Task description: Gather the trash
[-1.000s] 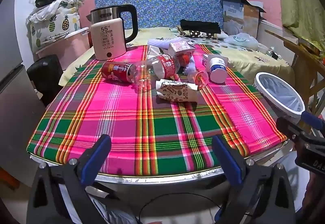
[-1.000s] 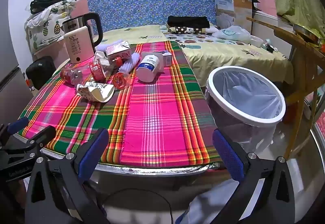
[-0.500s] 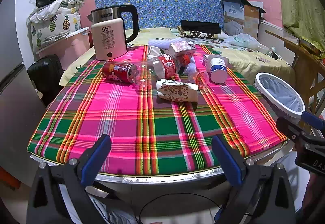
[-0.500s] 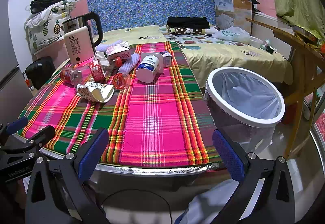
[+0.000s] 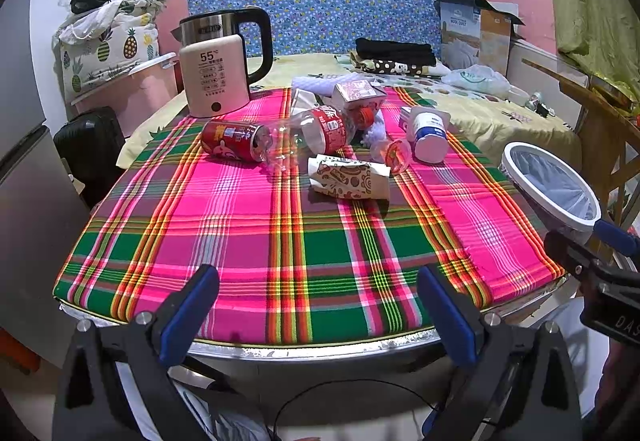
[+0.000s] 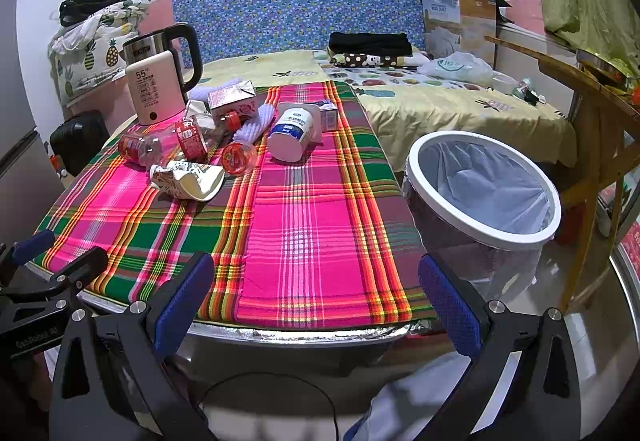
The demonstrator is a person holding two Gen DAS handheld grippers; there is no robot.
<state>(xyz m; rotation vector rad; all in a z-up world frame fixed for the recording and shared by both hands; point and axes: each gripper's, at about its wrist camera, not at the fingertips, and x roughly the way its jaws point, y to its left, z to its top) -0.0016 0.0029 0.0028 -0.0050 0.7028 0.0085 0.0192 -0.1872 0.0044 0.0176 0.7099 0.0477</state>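
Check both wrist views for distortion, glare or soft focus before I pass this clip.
Left wrist view: strong fisheye bend at the table edge, dark vignetted corners, trash pile sharp, no real glare. Right wrist view: same bowing, bin rim crisp, floor at the right edge shiny, right gripper slightly soft up close.

Bright, even indoor light from overhead. Ahead of each gripper the plaid tablecloth (image 5: 280, 225) stays sharp with short soft shadows; fisheye bending and dark vignetting crowd the corners.
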